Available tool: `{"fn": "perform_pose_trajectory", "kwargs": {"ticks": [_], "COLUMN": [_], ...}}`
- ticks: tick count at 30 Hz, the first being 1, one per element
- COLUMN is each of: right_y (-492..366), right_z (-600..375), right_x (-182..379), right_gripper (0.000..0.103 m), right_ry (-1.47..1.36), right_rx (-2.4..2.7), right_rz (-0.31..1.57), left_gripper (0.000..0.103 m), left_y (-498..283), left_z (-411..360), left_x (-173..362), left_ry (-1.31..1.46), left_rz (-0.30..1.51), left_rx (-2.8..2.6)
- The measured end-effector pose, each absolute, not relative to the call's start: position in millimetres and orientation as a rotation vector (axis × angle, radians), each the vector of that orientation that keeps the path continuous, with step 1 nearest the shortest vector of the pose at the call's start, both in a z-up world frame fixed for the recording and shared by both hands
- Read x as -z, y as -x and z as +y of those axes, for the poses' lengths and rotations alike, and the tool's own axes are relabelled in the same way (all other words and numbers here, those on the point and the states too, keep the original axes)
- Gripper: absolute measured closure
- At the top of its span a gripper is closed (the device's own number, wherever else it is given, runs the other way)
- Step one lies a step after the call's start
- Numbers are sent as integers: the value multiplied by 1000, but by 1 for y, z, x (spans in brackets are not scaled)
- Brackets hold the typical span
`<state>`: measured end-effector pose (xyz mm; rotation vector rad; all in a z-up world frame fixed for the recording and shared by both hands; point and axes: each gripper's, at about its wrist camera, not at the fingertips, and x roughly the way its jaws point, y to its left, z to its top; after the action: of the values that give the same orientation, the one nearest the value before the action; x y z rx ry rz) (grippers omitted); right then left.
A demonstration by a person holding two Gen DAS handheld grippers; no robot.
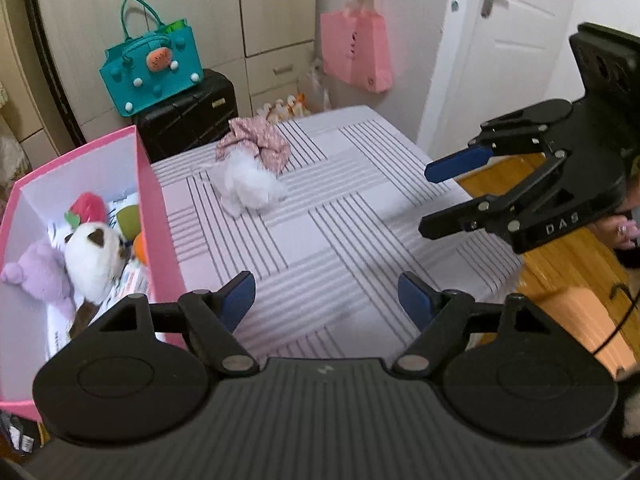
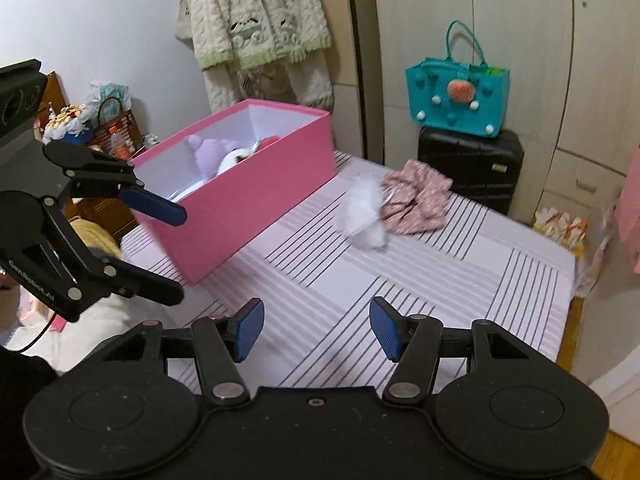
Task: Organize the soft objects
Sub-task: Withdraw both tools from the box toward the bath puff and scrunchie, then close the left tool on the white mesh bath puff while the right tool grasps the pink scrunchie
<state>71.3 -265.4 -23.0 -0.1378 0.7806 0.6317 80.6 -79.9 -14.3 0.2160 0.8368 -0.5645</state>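
Observation:
A white fluffy toy (image 1: 250, 186) lies on the striped bed, touching a crumpled pink floral cloth (image 1: 256, 142) behind it. Both show in the right wrist view, the toy (image 2: 364, 212) and the cloth (image 2: 418, 196). A pink box (image 1: 150, 216) at the bed's left holds a purple plush (image 1: 38, 276), a white-and-brown plush (image 1: 94, 260) and a red toy (image 1: 88, 206). The box also shows in the right wrist view (image 2: 256, 196). My left gripper (image 1: 326, 300) is open and empty above the bed's near part. My right gripper (image 2: 316, 326) is open and empty; it also appears at the right of the left wrist view (image 1: 424, 200).
A teal handbag (image 1: 152, 64) sits on a black suitcase (image 1: 188, 116) beyond the bed. A pink bag (image 1: 356, 52) hangs on the wardrobe. A wooden floor (image 1: 560, 248) and a white door (image 1: 508, 40) lie to the right. A knitted garment (image 2: 256, 20) hangs behind the box.

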Motion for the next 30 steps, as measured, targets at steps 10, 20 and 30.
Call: {"fn": "perform_pose_trajectory", "kwargs": {"ticks": [10,20,30], "right_y": [-123,-190,-273], "right_z": [-289,-298,-284], "right_x": [47,67,91], "right_gripper": [39,39,39], "right_ry": [73,-36,-50], "right_rx": [-599,-550,-573], "right_rz": [709,599,676], "left_gripper": [25,25,25], "left_y": [-126,-181,-225], "left_z": [-113,-119,-129], "left_x": [41,86,114], "left_ry": [-196,-9,-18], "left_rz": [769,680,637], "left_rx": [466,304,129]}}
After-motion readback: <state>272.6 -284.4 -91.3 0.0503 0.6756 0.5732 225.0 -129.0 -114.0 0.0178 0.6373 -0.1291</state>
